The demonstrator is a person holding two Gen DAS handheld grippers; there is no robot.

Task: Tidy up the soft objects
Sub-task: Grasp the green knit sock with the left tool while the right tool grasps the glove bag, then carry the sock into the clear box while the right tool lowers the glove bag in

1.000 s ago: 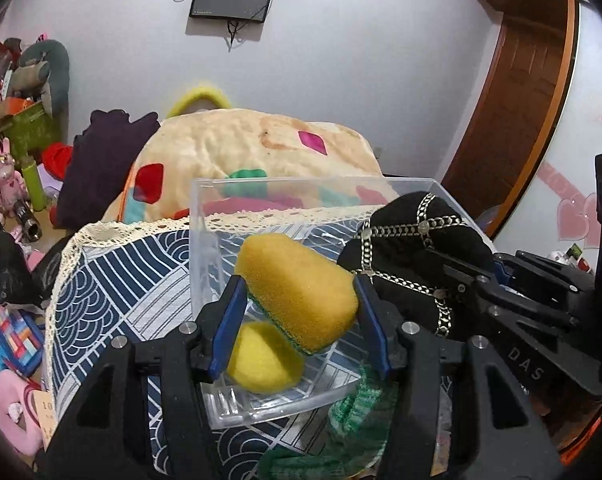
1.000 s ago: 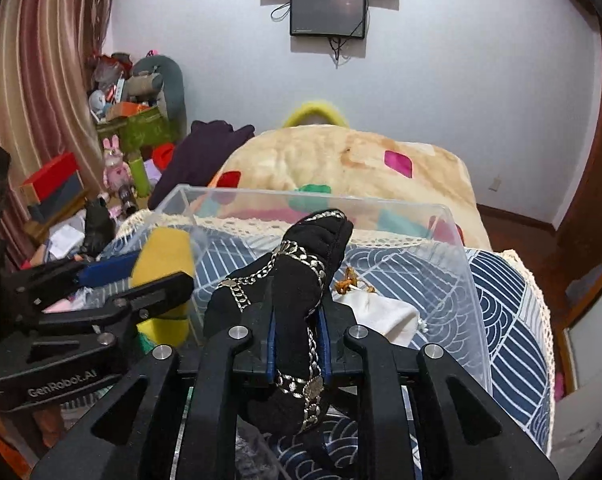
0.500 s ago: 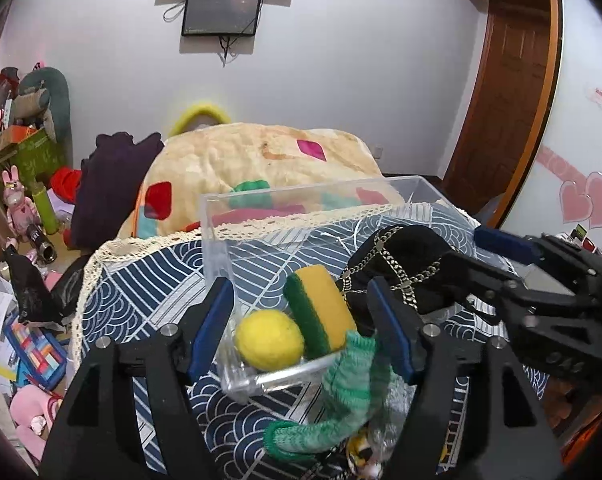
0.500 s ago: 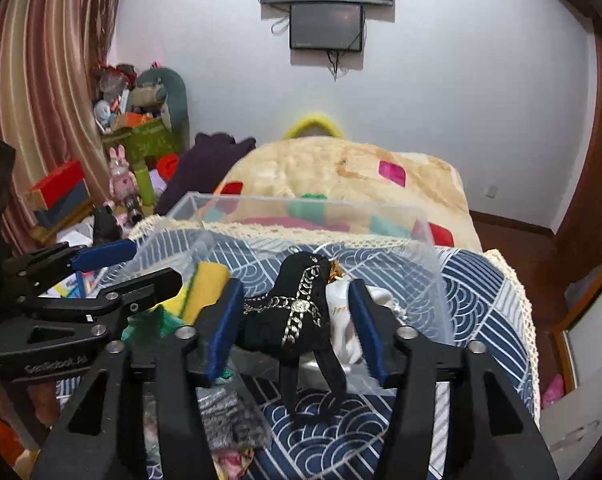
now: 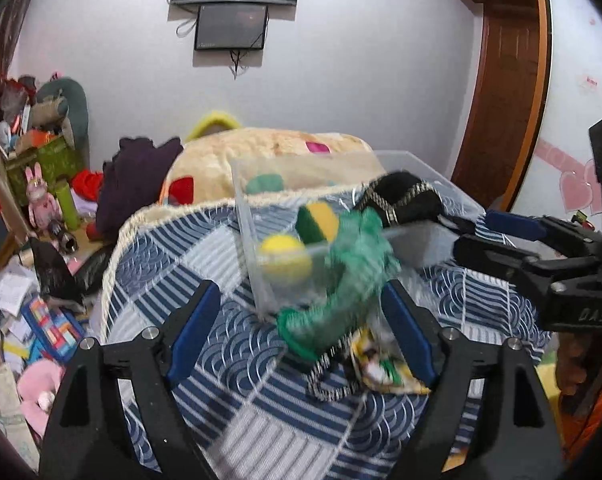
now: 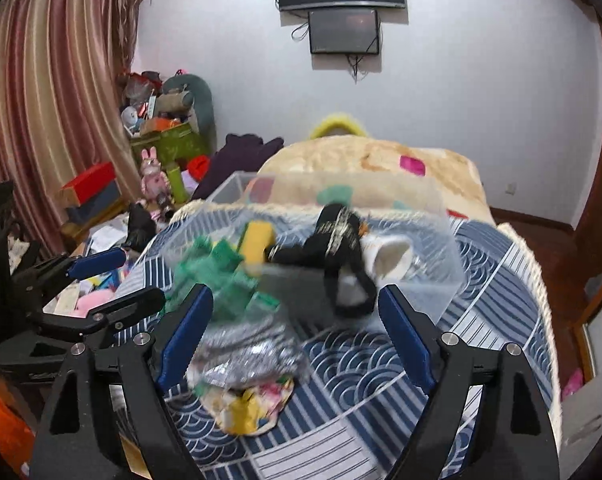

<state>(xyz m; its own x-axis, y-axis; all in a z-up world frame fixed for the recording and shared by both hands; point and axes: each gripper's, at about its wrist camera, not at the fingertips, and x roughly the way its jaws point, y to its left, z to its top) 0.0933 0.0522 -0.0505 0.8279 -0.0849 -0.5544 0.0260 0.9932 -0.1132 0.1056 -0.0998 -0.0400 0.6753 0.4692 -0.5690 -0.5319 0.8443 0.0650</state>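
Note:
A clear plastic bin (image 5: pixel 257 240) stands on the blue patterned cloth (image 5: pixel 261 400). It holds a yellow ball (image 5: pixel 285 256), a yellow-green sponge (image 5: pixel 317 220), a black chained bag (image 5: pixel 405 200) and a white soft item (image 6: pixel 393 260). A green knitted piece (image 5: pixel 341 288) lies against the bin's front, over a silver fabric (image 6: pixel 249 348) and a yellow printed cloth (image 6: pixel 253 404). My left gripper (image 5: pixel 301 328) is open and empty, short of the bin. My right gripper (image 6: pixel 297 332) is open and empty too; the bag (image 6: pixel 337 248) hangs over the bin's front wall.
A beige blanket (image 5: pixel 277 152) and dark clothing (image 5: pixel 137 176) lie behind the bin. Toys, boxes and papers clutter the floor at the left (image 5: pixel 33 308). A curtain (image 6: pixel 41 120) hangs at the left, a wooden door (image 5: pixel 509 80) stands at the right.
Both grippers opened, dropped the sponge and the black bag into the bin, and drew back toward me. The jaws now stand wider apart.

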